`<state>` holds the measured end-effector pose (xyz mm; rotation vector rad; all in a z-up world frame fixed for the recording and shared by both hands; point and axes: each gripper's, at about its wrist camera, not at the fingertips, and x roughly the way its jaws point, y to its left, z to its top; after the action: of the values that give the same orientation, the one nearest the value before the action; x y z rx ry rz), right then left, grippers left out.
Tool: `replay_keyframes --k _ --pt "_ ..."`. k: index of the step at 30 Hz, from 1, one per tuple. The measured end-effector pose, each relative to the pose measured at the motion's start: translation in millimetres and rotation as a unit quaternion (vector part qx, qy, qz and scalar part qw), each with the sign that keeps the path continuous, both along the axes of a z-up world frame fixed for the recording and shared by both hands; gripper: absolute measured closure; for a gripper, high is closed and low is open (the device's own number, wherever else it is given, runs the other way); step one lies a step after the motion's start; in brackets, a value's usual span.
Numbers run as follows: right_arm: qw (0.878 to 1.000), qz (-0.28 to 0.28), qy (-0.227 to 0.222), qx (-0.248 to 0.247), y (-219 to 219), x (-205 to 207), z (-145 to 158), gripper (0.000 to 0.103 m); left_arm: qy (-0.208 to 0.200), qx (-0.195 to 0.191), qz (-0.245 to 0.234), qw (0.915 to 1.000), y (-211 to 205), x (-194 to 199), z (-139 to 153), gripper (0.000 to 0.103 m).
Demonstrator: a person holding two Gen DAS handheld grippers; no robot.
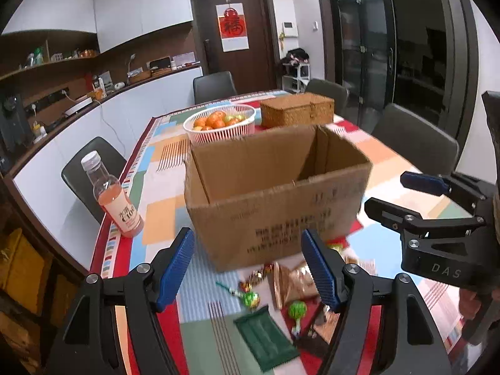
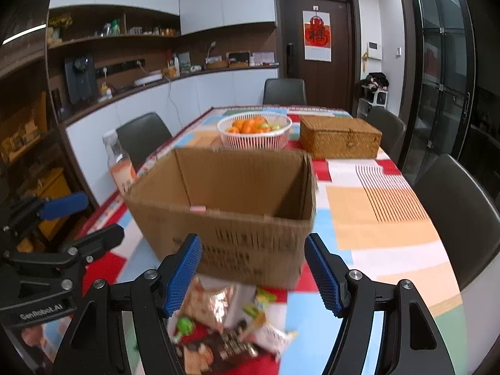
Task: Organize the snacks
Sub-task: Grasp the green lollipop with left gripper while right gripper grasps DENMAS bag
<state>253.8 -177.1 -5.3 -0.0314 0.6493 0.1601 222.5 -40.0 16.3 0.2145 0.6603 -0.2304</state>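
Observation:
An open cardboard box [image 1: 275, 193] stands mid-table; it also shows in the right wrist view [image 2: 225, 206]. Its inside looks empty. Loose snacks lie in front of it: a gold crinkly packet [image 1: 293, 282], green lollipops [image 1: 297, 309], a dark green packet [image 1: 265, 337]; the right wrist view shows a shiny packet [image 2: 215, 306] and a dark packet [image 2: 218, 350]. My left gripper [image 1: 250, 268] is open and empty above the snacks. My right gripper [image 2: 253, 275] is open and empty, also above them; it shows at the right of the left wrist view [image 1: 403, 193].
A bottle of pink drink [image 1: 114, 200] stands near the table's left edge. A white basket of fruit [image 1: 218, 123] and a wicker box [image 1: 297, 109] stand behind the cardboard box. Dark chairs [image 1: 415, 143] surround the table with its patterned cloth [image 2: 375, 218].

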Motion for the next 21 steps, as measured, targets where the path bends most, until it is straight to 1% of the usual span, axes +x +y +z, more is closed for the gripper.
replay_keyframes --k 2,5,11,16,19,21 --pt "1.000 0.004 0.012 -0.013 -1.7 -6.7 -8.6 0.034 0.004 0.014 -0.007 0.9999 -4.0 -9.2 -8.0 0.033" --pt "0.999 0.017 0.033 -0.038 -1.7 -17.0 -21.4 0.034 0.014 0.026 -0.014 0.9995 -8.8 -20.3 -19.5 0.033" --pt "0.995 0.034 0.068 -0.064 -1.8 -30.0 -43.6 0.034 0.063 0.021 -0.024 0.9975 -12.0 -33.9 -46.4 0.033" --pt "0.988 0.051 0.109 -0.093 0.1 -33.6 -66.4 0.034 0.108 0.025 -0.027 0.9935 -12.7 -32.6 -72.8 0.033" --pt "0.984 0.056 0.131 -0.111 -0.6 -30.4 -79.1 0.034 0.129 0.023 -0.023 0.9911 -13.1 -25.1 -85.3 0.033" --pt "0.981 0.057 0.142 -0.115 -2.0 -26.7 -85.5 0.034 0.138 0.019 -0.024 0.9900 -14.4 -20.4 -92.4 0.033"
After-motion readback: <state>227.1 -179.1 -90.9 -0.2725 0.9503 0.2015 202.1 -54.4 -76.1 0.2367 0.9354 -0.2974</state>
